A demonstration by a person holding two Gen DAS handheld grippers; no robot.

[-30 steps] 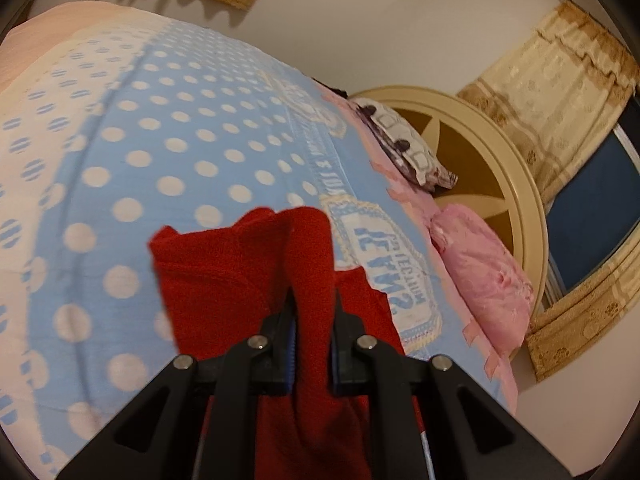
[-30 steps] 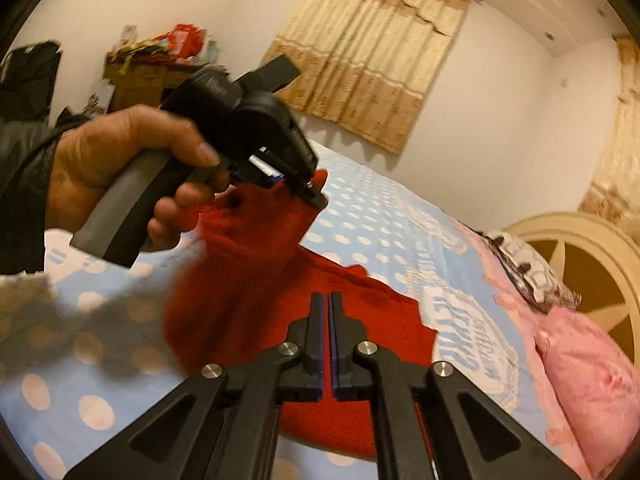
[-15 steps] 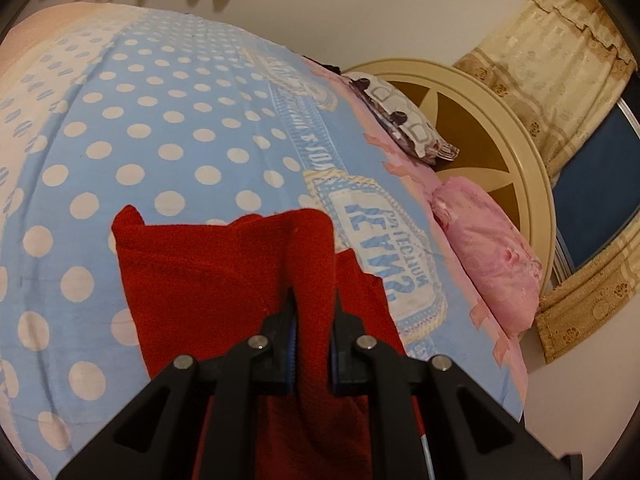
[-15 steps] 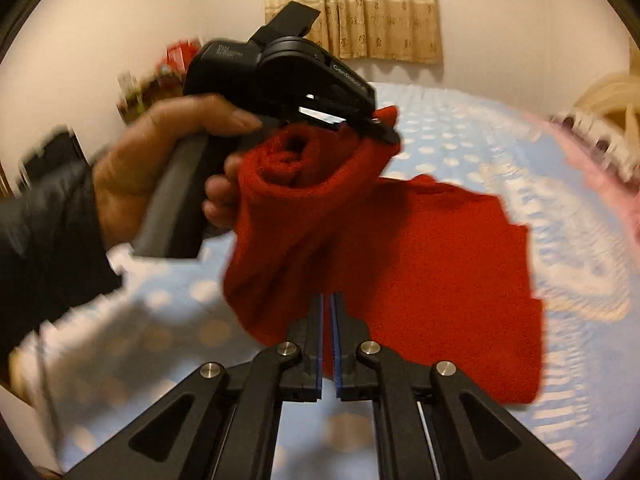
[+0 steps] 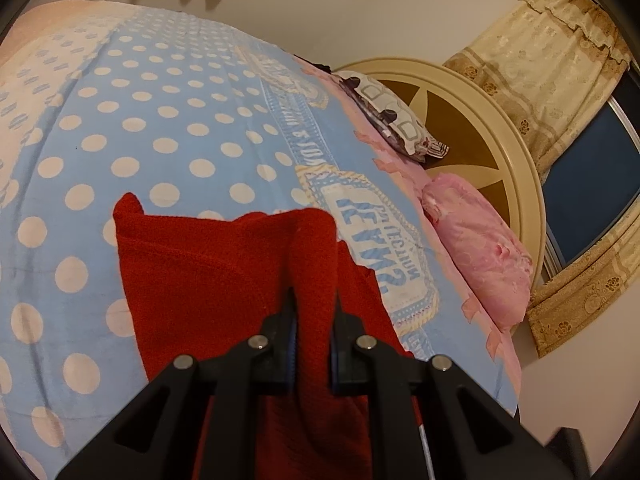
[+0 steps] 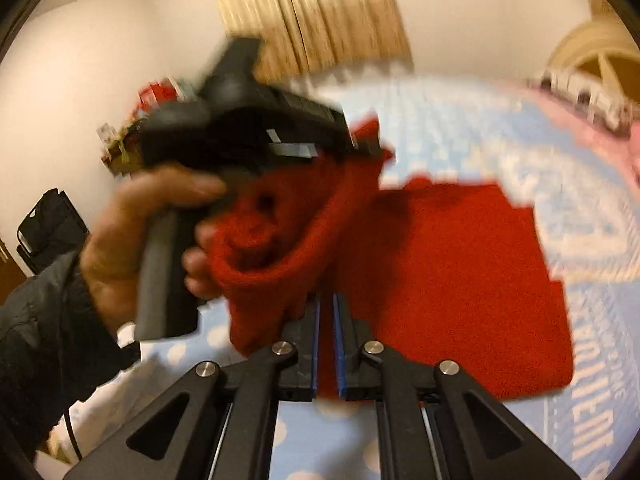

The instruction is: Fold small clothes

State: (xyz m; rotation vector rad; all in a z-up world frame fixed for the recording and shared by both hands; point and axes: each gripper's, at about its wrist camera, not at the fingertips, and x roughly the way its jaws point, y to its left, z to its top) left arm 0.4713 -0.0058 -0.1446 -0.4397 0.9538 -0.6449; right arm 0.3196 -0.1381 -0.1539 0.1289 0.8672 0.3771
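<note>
Left claw (image 5: 313, 312) pinching red knit garment (image 5: 208, 280); right claw (image 6: 326, 344) clamped on garment edge, now rolled over. Garment flatter on bed (image 5: 160, 140); fold progressing.

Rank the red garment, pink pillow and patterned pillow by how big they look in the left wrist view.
1. Red garment, clamped in the left gripper; it is nearest the lens, so its lead is partly nearness.
2. Pink pillow.
3. Patterned pillow; it lies farther off, so its true size against the pink one is unsure.
</note>
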